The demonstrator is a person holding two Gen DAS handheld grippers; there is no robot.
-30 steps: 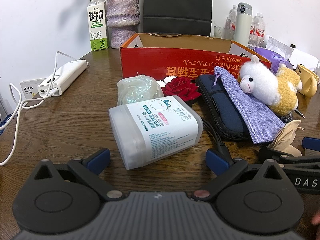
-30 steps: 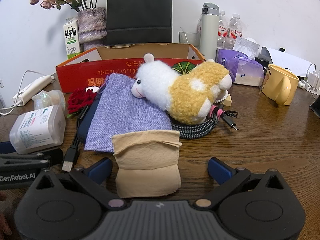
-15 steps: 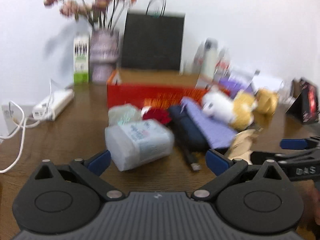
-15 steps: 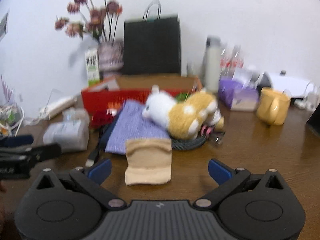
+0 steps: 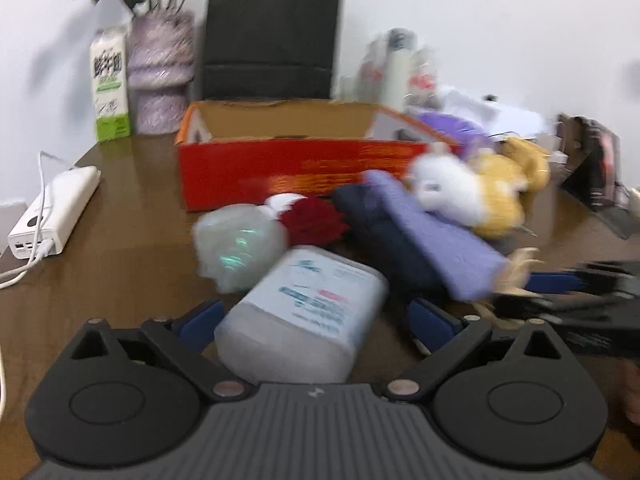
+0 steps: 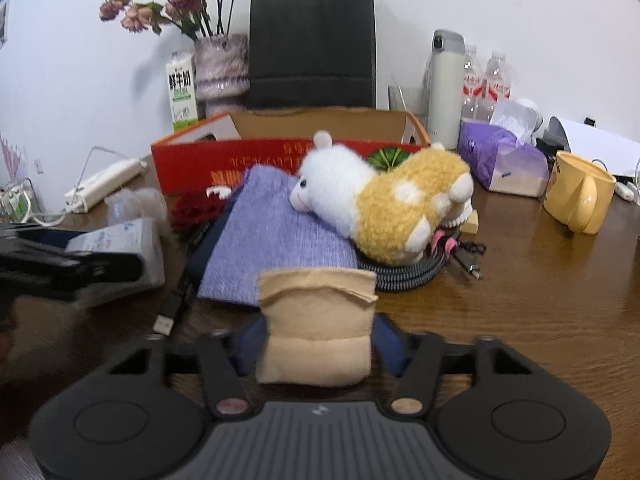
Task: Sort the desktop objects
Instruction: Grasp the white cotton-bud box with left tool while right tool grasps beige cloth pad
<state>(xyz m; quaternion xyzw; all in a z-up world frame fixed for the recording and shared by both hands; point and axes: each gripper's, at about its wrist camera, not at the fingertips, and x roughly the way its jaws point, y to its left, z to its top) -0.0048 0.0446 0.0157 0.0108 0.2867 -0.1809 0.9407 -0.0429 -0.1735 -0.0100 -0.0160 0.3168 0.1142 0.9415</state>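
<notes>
White tub [image 5: 304,312] on side; tan pouch [image 6: 316,328] upright.

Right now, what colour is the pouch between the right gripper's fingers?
Tan/beige. The pouch shows best in the right wrist view, with the right gripper closed on it.

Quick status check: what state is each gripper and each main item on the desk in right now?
left gripper: jaws open around the wipes tub
right gripper: jaws shut on the tan pouch
red box: open on top
plush alpaca: lying on the purple pouch
yellow mug: upright
</notes>
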